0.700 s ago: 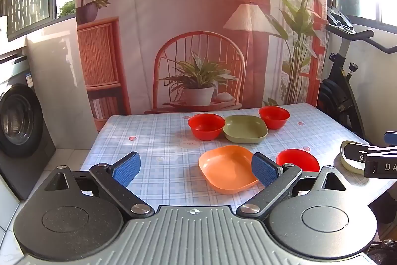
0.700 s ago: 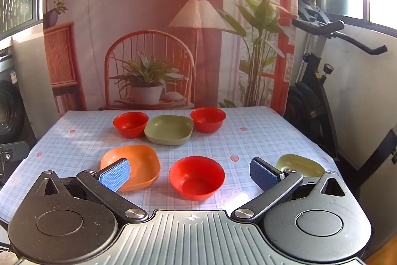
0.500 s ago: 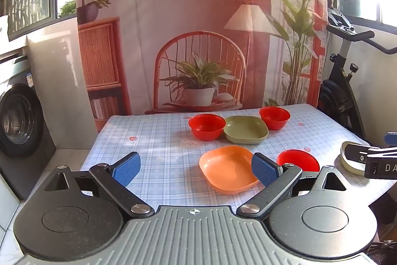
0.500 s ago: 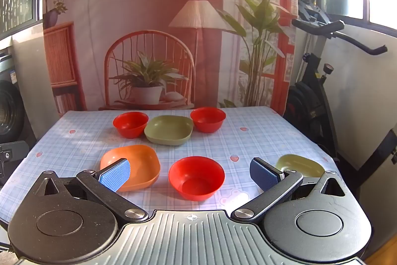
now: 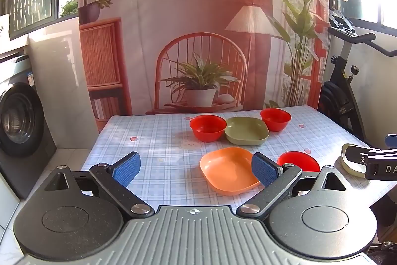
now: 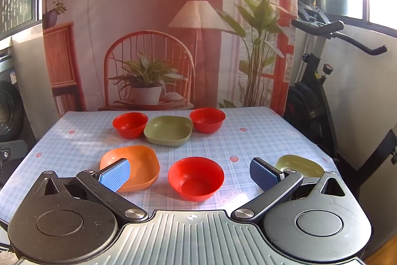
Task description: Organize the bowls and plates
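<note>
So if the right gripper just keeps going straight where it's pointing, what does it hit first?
Most likely the near red bowl. The right gripper points downward toward the table, its fingers wide open, and that bowl sits almost centred between them. Depth is uncertain; it might land on cloth just short of it.

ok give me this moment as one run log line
left gripper open, empty | right gripper open, empty | three red bowls, two green plates, orange plate unstacked on table
</note>
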`<control>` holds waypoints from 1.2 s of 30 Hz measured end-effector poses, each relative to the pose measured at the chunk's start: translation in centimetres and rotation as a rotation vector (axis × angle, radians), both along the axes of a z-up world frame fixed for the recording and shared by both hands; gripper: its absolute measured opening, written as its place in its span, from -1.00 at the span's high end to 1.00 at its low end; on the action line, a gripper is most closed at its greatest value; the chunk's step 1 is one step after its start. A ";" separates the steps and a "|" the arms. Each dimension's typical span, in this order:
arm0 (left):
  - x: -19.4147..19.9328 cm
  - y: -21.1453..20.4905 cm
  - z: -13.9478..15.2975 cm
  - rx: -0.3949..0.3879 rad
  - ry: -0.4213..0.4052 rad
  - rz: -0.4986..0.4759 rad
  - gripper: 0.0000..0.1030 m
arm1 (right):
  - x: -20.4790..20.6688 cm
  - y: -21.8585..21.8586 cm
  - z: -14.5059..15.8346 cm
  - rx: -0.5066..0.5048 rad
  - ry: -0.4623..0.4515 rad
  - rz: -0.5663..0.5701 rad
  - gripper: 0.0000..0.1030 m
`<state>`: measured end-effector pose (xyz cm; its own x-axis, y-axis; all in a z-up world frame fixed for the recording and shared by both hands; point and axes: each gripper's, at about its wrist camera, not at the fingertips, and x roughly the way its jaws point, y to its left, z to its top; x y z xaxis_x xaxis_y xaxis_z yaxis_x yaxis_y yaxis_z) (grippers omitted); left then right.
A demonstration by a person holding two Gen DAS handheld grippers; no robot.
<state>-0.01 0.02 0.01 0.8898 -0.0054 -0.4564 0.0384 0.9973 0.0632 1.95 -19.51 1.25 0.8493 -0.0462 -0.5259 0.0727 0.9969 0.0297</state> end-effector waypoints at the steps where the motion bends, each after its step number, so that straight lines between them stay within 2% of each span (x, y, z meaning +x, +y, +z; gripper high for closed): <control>1: 0.0 0.0 0.0 0.000 0.000 0.000 -0.89 | 0.0 0.0 0.0 0.000 0.000 0.000 -0.99; 36: 0.1 0.1 0.1 -0.006 0.002 -0.001 -0.89 | 0.0 0.1 0.1 0.000 0.000 0.001 -0.99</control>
<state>0.12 0.10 0.10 0.8887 -0.0092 -0.4584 0.0396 0.9976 0.0568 1.98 -19.44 1.31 0.8491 -0.0457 -0.5263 0.0722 0.9969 0.0299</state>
